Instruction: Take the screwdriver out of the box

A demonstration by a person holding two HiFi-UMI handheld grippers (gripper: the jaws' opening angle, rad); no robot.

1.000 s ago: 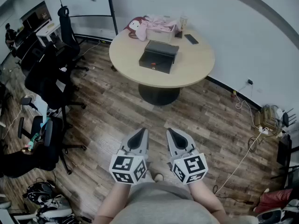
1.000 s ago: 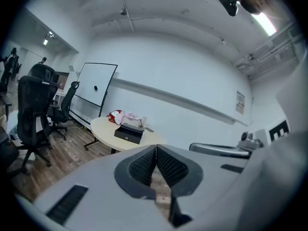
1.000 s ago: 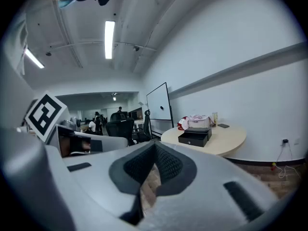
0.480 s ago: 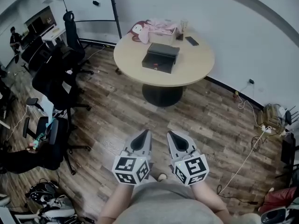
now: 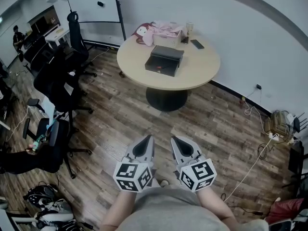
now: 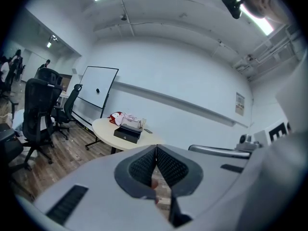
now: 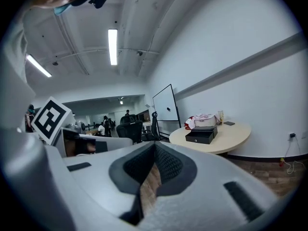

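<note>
A closed black box (image 5: 164, 60) with a small red spot on its front sits on the round beige table (image 5: 197, 71), far ahead of both grippers. No screwdriver shows in any view. My left gripper (image 5: 149, 137) and right gripper (image 5: 173, 139) are held side by side over the wood floor, close to the person's body, both pointing toward the table. The left gripper (image 6: 156, 148) is shut and empty, with the box (image 6: 127, 134) small in the distance. The right gripper (image 7: 155, 146) also has its tips together and holds nothing, the box (image 7: 201, 136) far off to its right.
Pink cloth and a plush toy (image 5: 151, 29), a cup (image 5: 189, 28) and a phone (image 5: 197, 44) lie at the table's back. Black office chairs (image 5: 55, 81) crowd the left, a whiteboard (image 5: 91, 4) stands behind, and cables (image 5: 262, 148) trail on the floor at right.
The person and both grippers have edged a little toward the table, so the room has shifted slightly in the head view. Both jaws stay as they were.
</note>
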